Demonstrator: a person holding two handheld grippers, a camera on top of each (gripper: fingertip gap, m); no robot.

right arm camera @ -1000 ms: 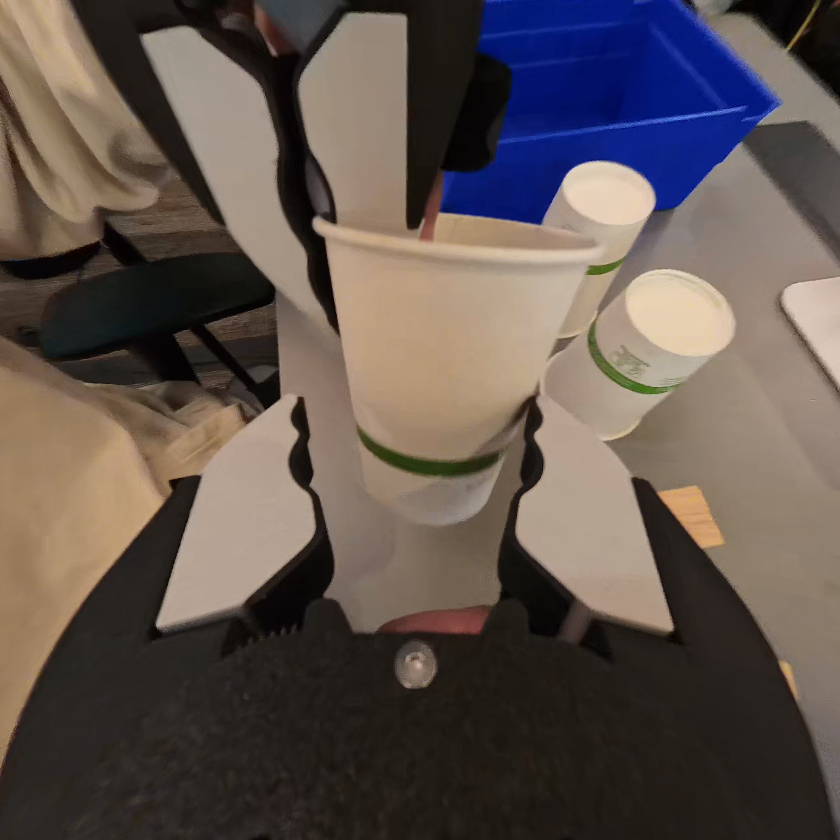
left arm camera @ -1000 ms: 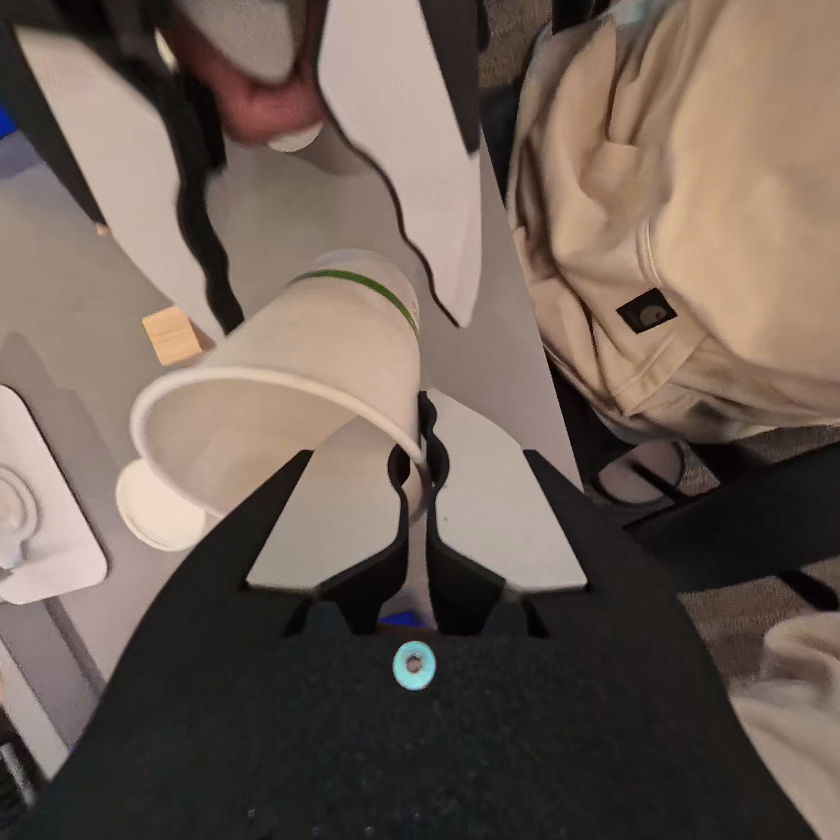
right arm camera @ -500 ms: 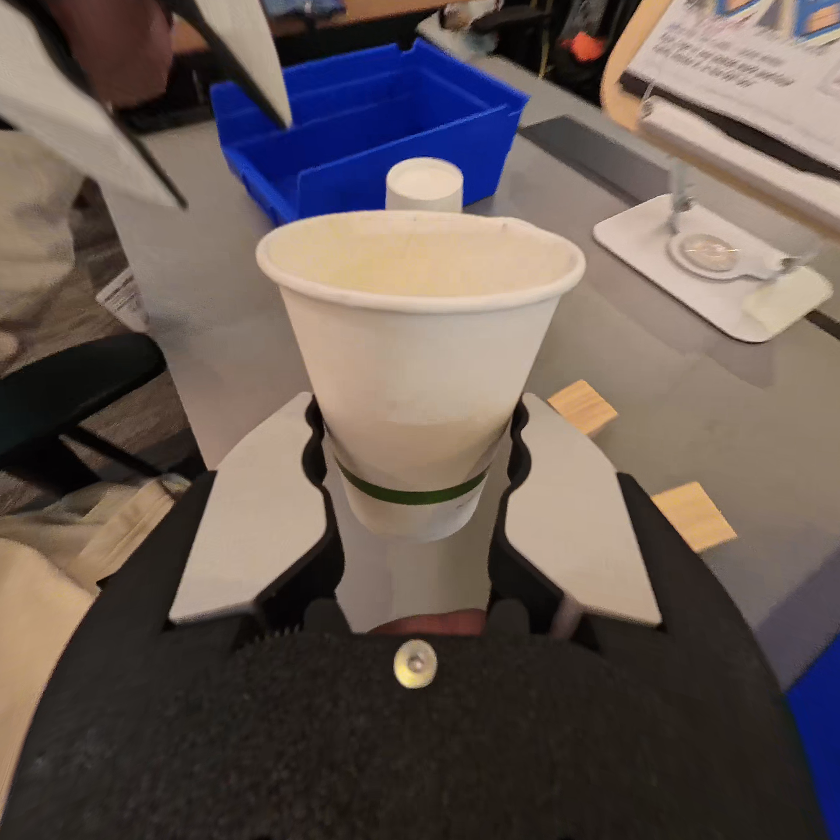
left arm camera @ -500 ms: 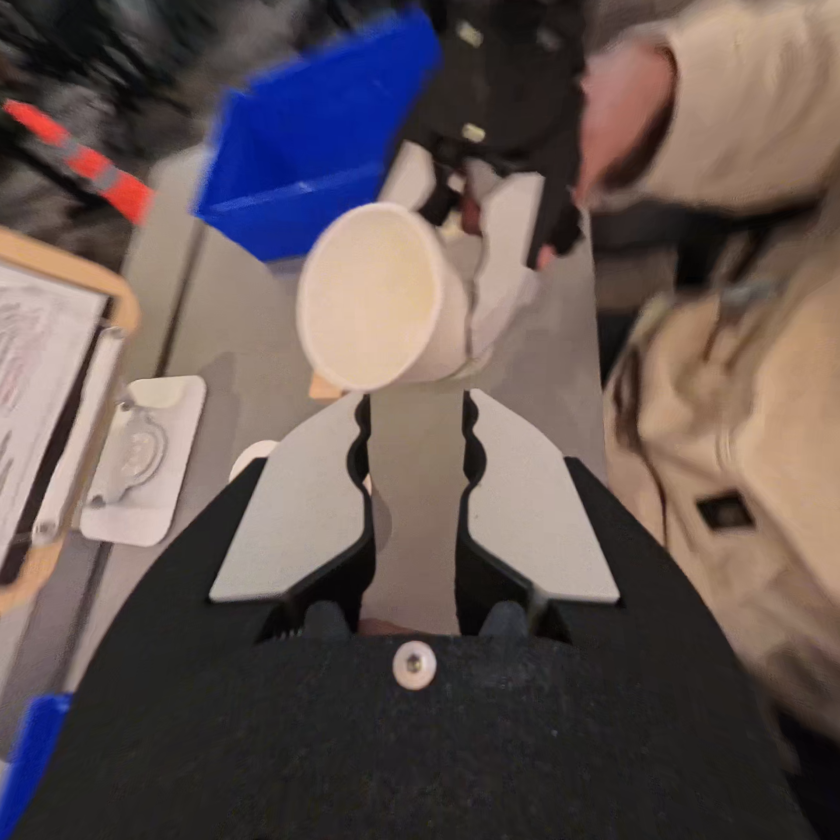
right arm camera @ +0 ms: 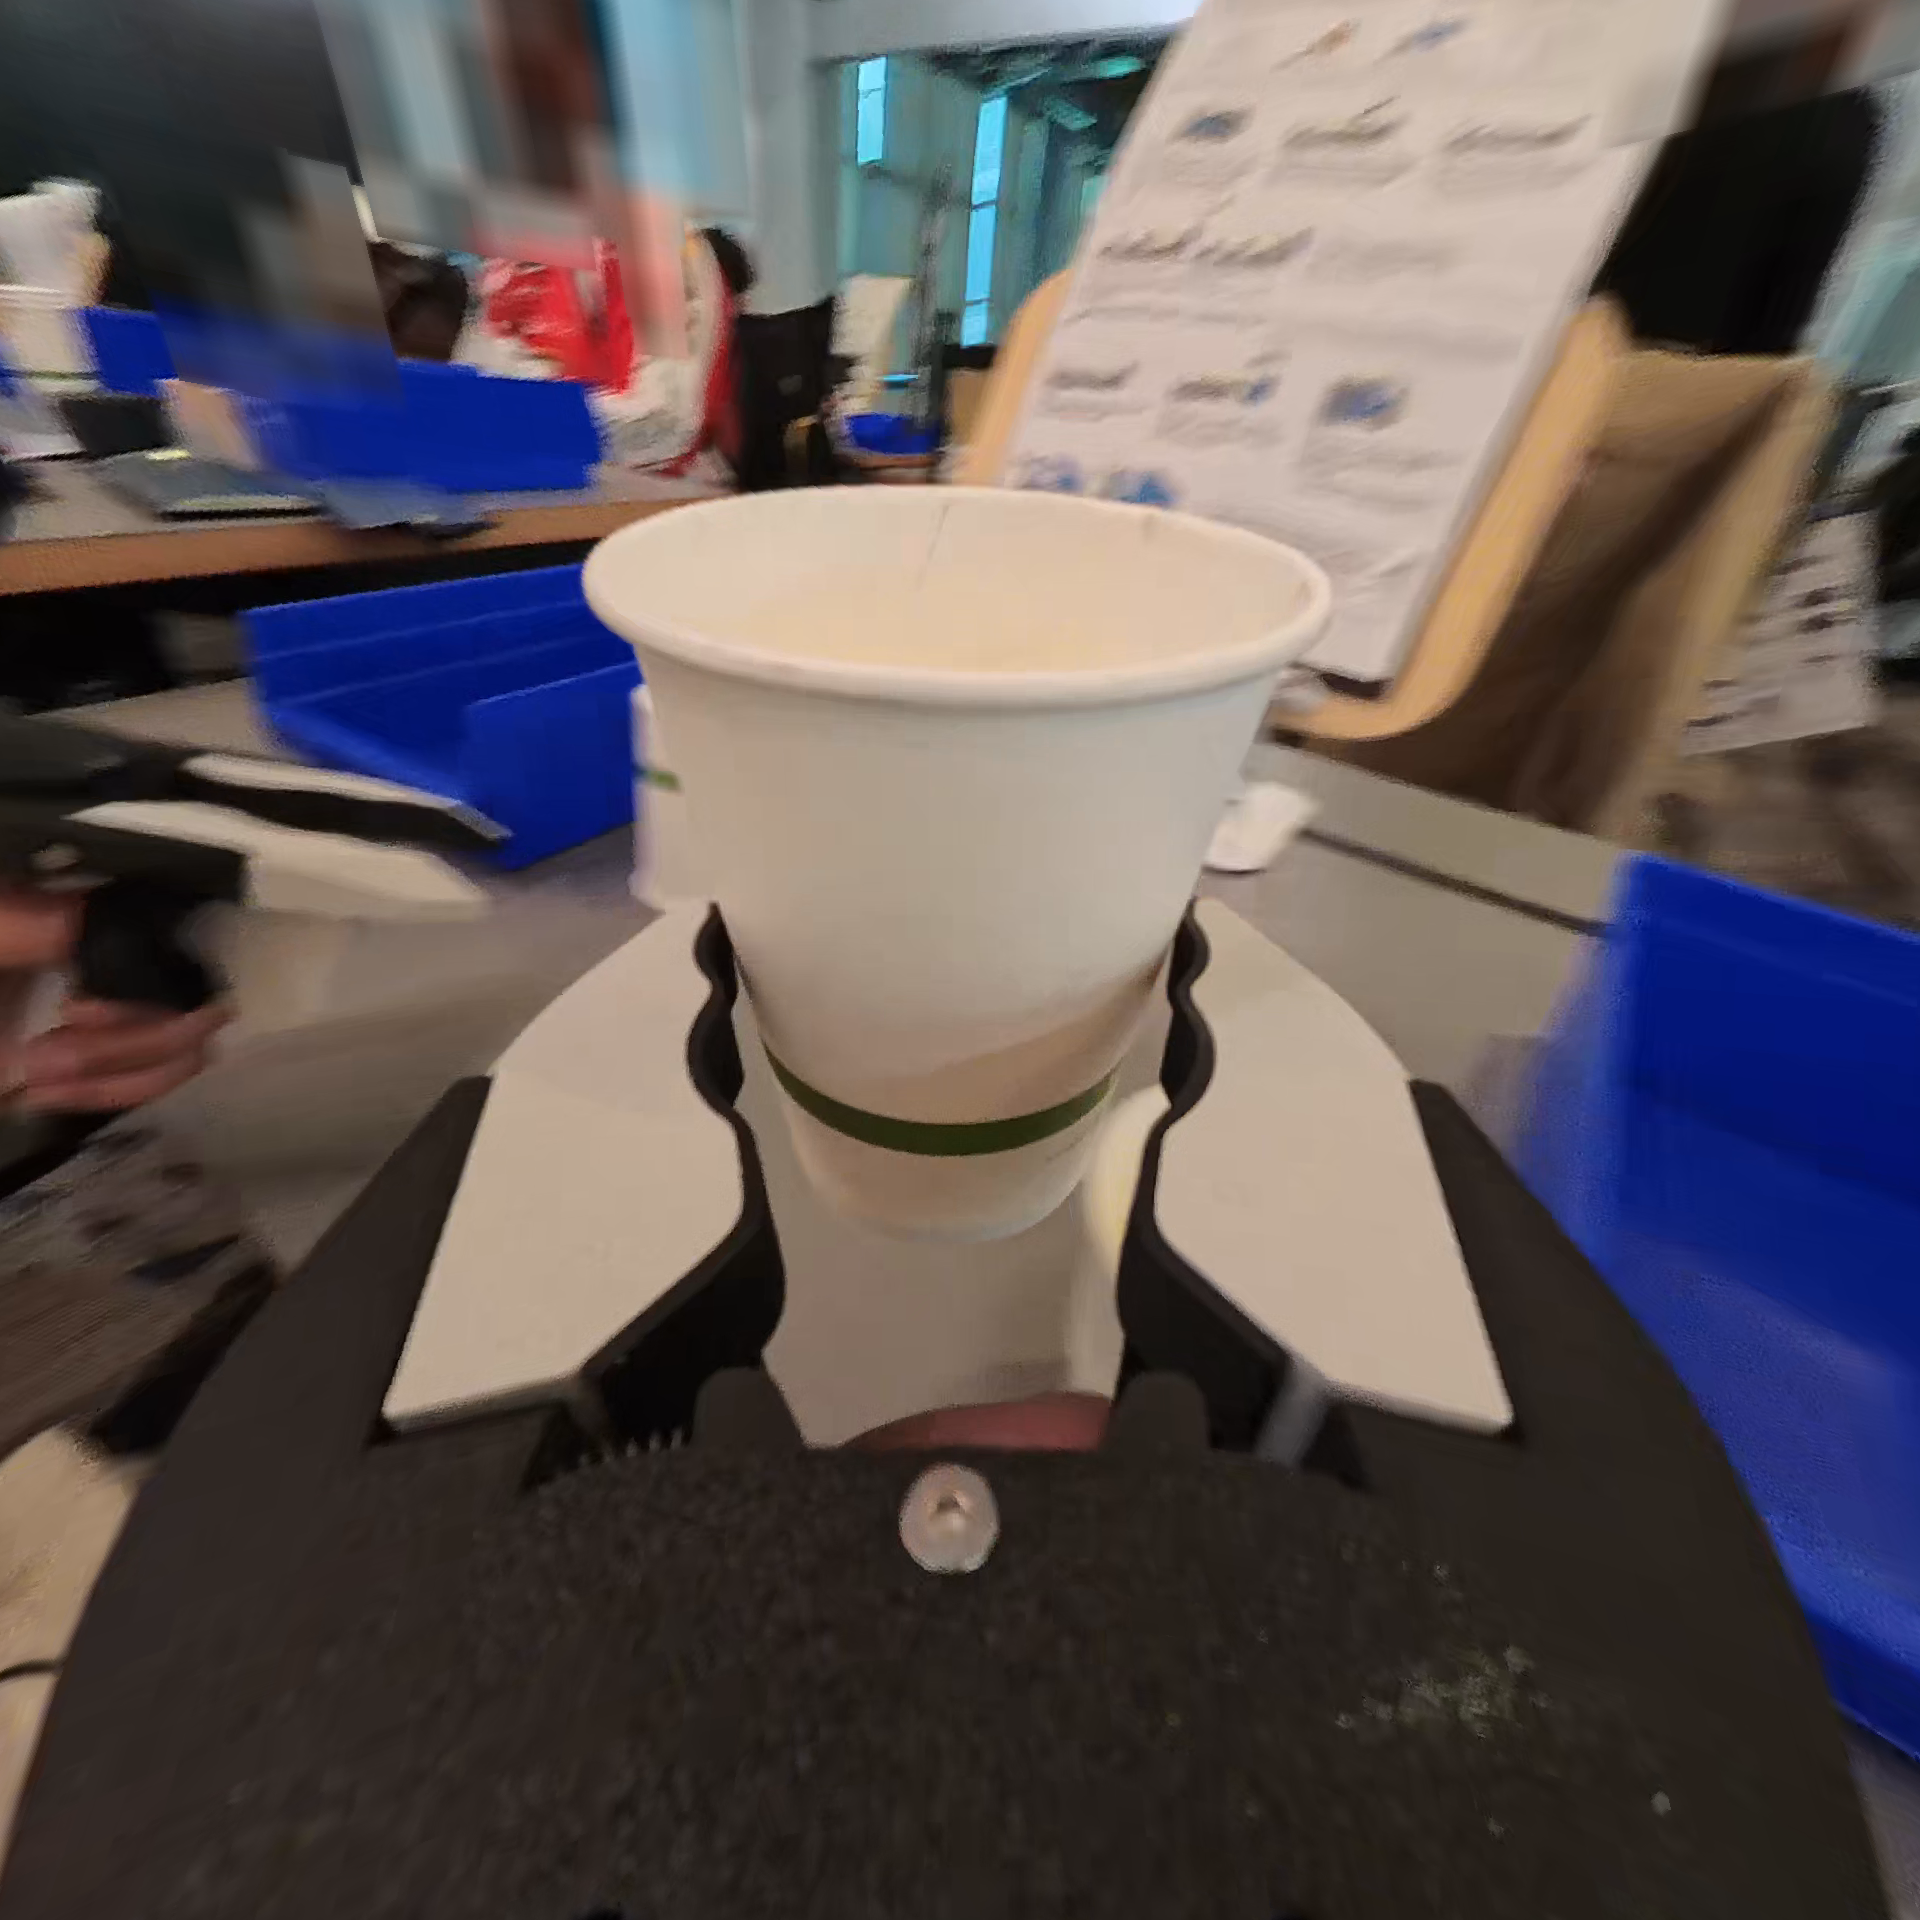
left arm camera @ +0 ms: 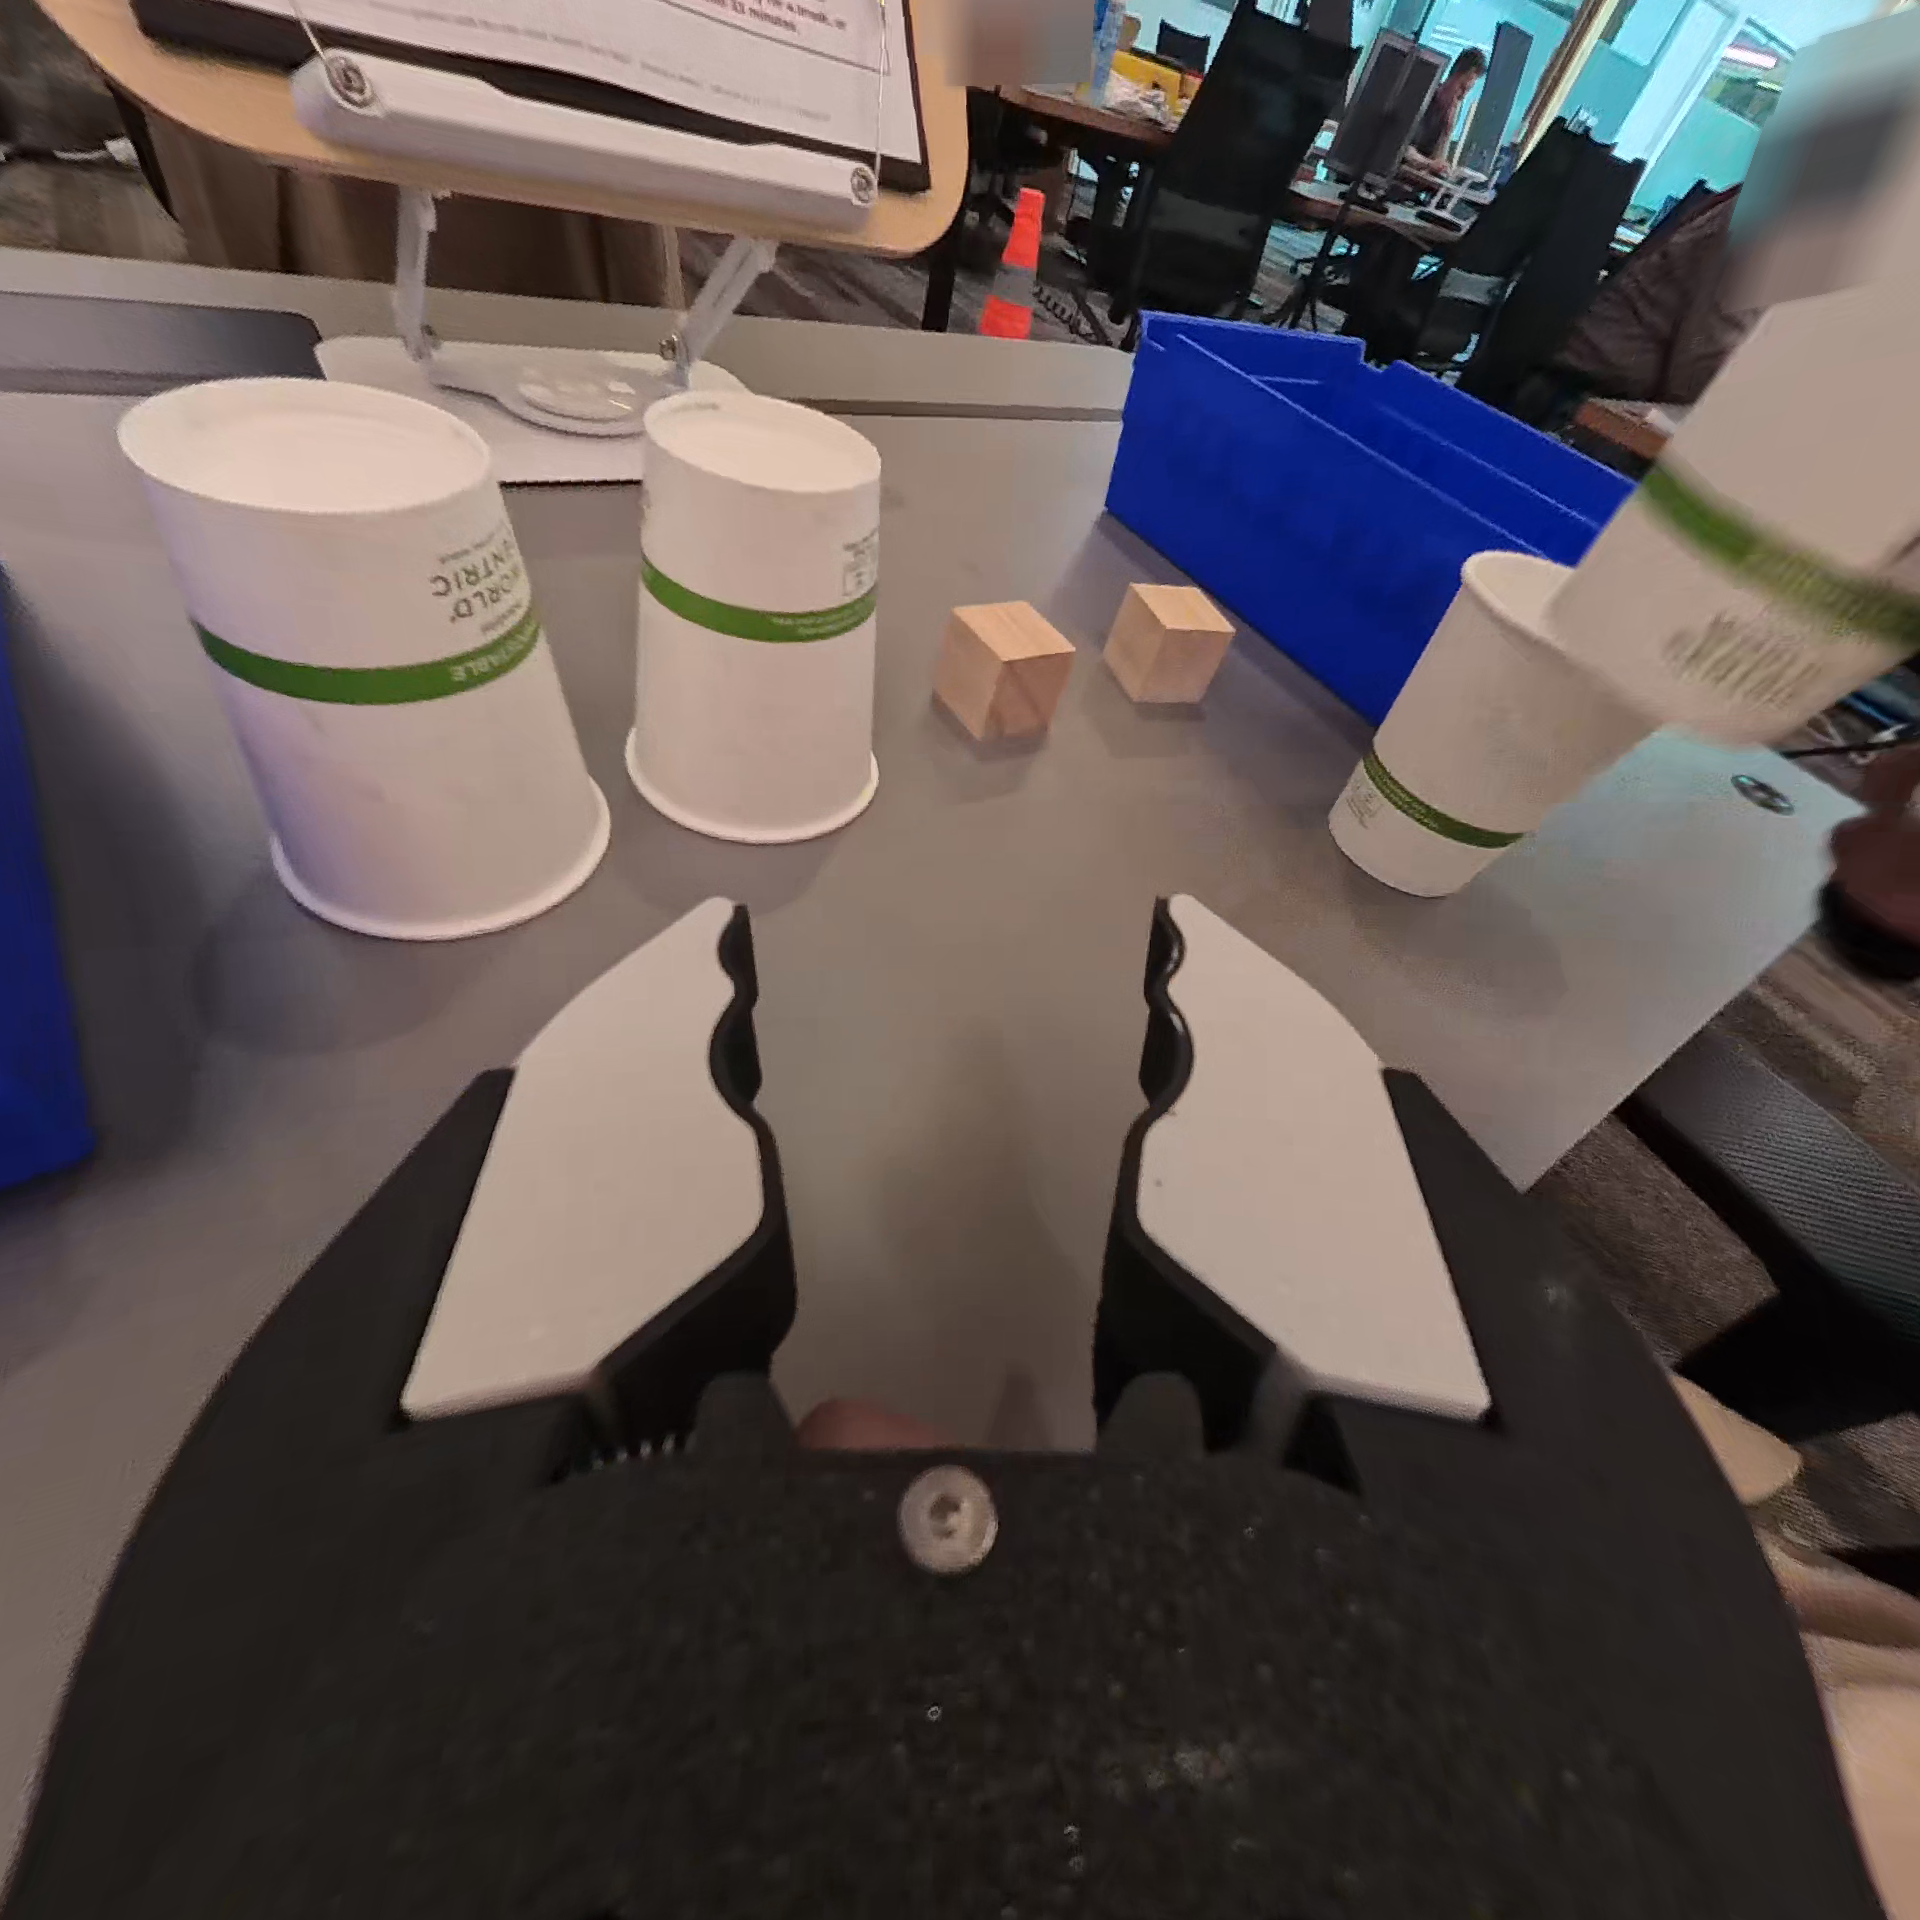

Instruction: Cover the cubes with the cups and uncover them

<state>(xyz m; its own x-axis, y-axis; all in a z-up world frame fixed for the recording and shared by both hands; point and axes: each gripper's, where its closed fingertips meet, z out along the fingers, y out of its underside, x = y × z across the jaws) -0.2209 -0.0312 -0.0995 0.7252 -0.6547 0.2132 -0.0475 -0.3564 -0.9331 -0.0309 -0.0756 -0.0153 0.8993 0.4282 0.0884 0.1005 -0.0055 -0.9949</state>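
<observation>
My left gripper [left arm camera: 945, 914] is open and empty, low over the grey table [left arm camera: 935, 1039]. Ahead of it lie two wooden cubes [left arm camera: 1003, 670] [left arm camera: 1169, 639], uncovered. Two white paper cups with green bands stand upside down to the left [left arm camera: 364, 665] [left arm camera: 758, 613]. A third cup [left arm camera: 1475, 727] stands mouth up at the right table edge. My right gripper [right arm camera: 951, 925] is shut on a white cup [right arm camera: 945, 831], mouth up. That cup shows blurred in the left wrist view [left arm camera: 1766, 540], its base at the mouth of the upright cup.
A blue bin [left arm camera: 1330, 509] stands behind the cubes, another blue bin [left arm camera: 31, 935] at the left edge. A document stand [left arm camera: 561, 395] is at the back. The table ends at the right, with chairs beyond. The right wrist view shows a blue bin [right arm camera: 1766, 1143] at the right.
The left gripper let go of the cup's rim, opened wider and swung to face the table. The right gripper closed on the cup and carried it to the upright cup.
</observation>
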